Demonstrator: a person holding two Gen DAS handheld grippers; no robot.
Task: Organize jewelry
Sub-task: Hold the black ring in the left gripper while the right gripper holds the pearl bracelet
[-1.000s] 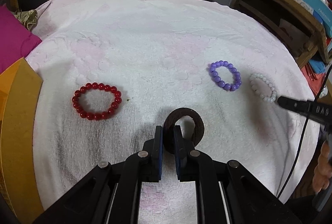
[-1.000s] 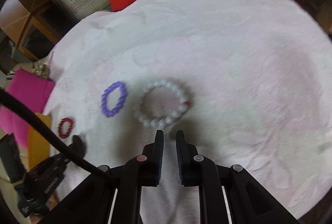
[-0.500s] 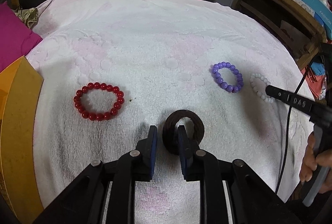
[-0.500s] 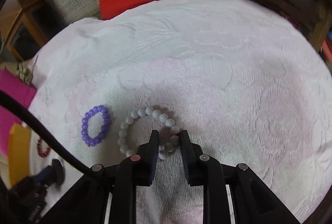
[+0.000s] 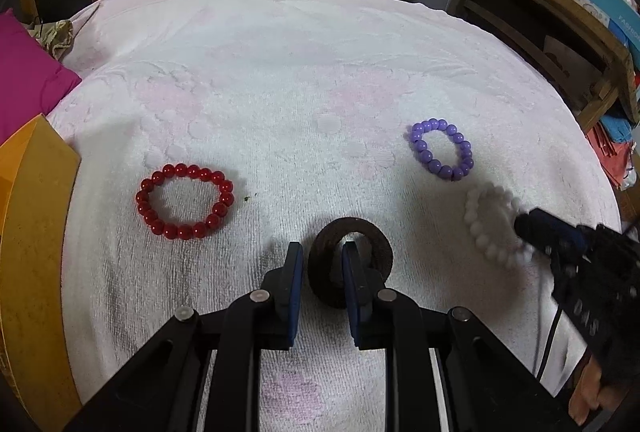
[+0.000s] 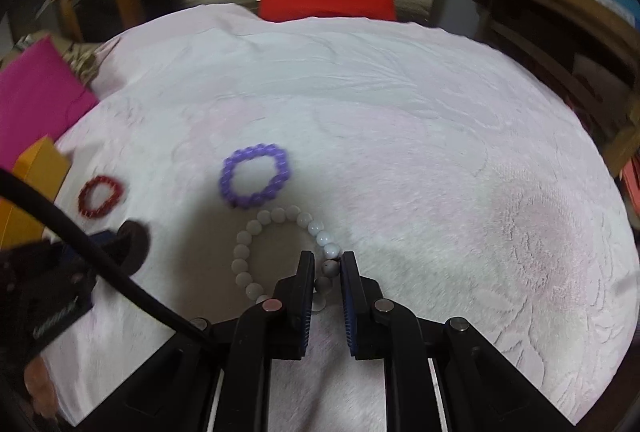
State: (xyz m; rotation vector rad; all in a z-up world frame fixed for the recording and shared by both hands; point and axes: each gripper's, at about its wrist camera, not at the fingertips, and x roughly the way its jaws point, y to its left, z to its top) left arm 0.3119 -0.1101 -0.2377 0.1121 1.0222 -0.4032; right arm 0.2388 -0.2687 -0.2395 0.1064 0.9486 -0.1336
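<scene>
Our left gripper (image 5: pixel 319 264) stands parted, straddling the dark wooden bangle's (image 5: pixel 350 262) rim on the white towel (image 5: pixel 280 79). Our right gripper (image 6: pixel 323 272), narrowly parted, brackets the white bead bracelet's (image 6: pixel 280 256) strand.

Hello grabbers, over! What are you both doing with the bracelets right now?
Left gripper open, straddling the dark ring. Right gripper astride the white bracelet, jaws near its beads. Red bracelet, purple bracelet untouched.

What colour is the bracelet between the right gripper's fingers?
White beaded bracelet; it shows best in the right wrist view.
</scene>
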